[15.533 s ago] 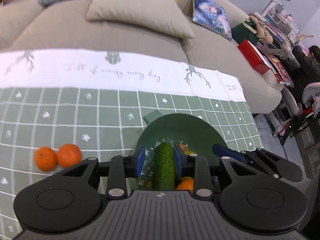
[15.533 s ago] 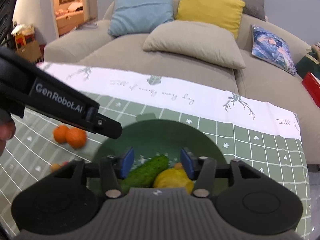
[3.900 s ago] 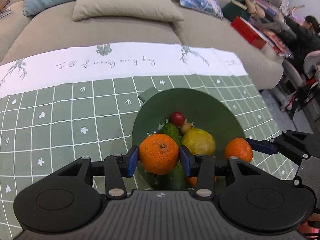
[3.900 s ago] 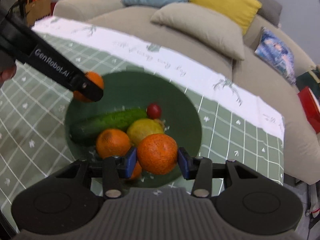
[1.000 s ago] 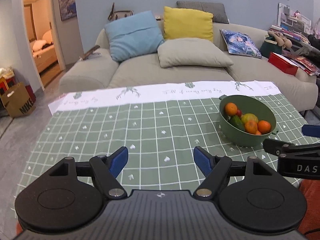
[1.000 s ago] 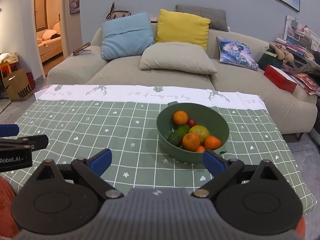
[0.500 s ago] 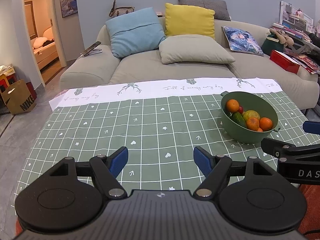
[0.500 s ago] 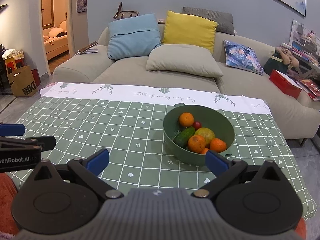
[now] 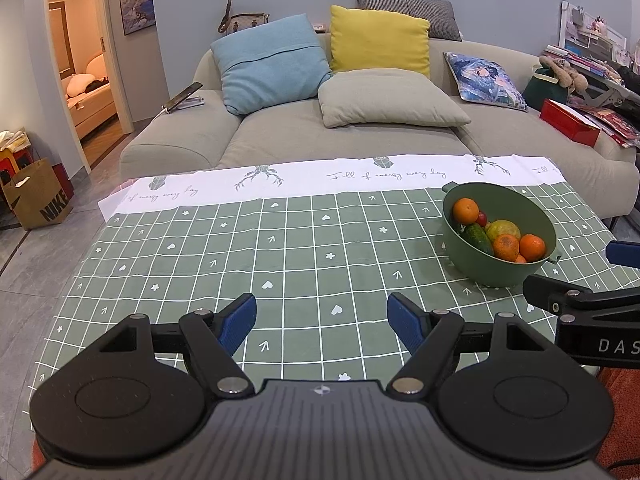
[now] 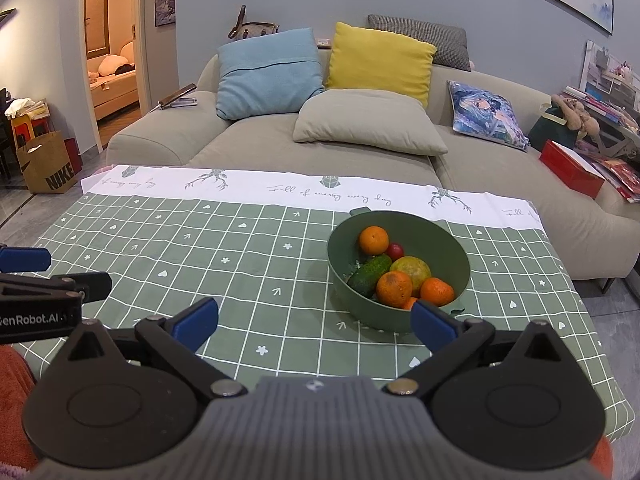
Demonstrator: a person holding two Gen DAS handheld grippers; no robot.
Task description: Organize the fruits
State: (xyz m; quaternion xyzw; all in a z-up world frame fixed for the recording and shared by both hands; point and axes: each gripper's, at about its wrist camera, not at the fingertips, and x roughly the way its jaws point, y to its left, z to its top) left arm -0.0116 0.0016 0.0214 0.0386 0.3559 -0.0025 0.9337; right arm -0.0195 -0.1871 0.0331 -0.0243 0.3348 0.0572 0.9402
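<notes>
**Both jaws wide, fruit in the bowl**

The right gripper has its jaws spread wide with nothing between them, low over the worktop. Just past the right-hand jaw stands the bowl, apart from both jaws. In it lie a cucumber, three oranges, a yellow-green fruit and a small red fruit. Left of the jaws, at the frame's edge, the left gripper also hangs parted. Far beyond the jaws is a sofa with cushions.
</notes>
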